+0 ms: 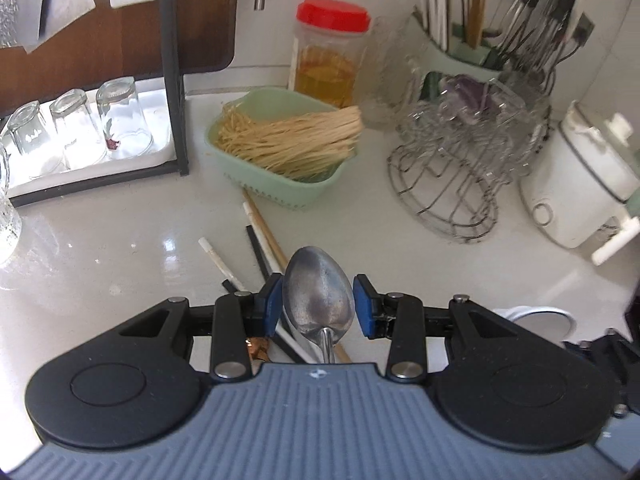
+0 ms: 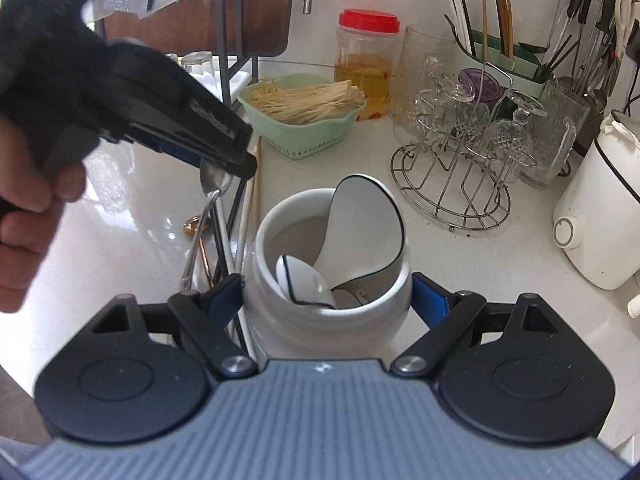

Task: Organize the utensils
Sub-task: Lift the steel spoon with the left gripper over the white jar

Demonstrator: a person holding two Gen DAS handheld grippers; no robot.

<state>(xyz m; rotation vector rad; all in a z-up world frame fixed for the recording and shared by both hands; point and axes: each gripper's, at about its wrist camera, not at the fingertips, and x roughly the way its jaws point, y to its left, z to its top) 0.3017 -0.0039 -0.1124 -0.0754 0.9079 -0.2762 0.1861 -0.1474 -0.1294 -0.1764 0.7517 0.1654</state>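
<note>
My left gripper (image 1: 318, 304) is shut on the bowl of a metal spoon (image 1: 318, 292), whose blue pads (image 1: 272, 304) press its sides. In the right wrist view that gripper (image 2: 236, 160) hangs above the counter with the spoon (image 2: 216, 182) dangling handle-down. Below it lie several chopsticks (image 1: 260, 248) and a copper spoon (image 2: 192, 224). My right gripper (image 2: 328, 296) grips a white ceramic jar (image 2: 280, 332), its pads against both sides. White ceramic spoons (image 2: 360, 232) stand inside the jar. A green utensil holder (image 2: 500, 60) with chopsticks stands at the back right.
A green basket (image 1: 280, 148) of dry noodles and a red-lidded jar (image 1: 332, 52) stand behind the chopsticks. A wire rack (image 1: 468, 160) of glasses and a white cooker (image 1: 580, 192) fill the right. Upturned glasses (image 1: 80, 128) sit on a tray at left. A hand (image 2: 28, 220) holds the left gripper.
</note>
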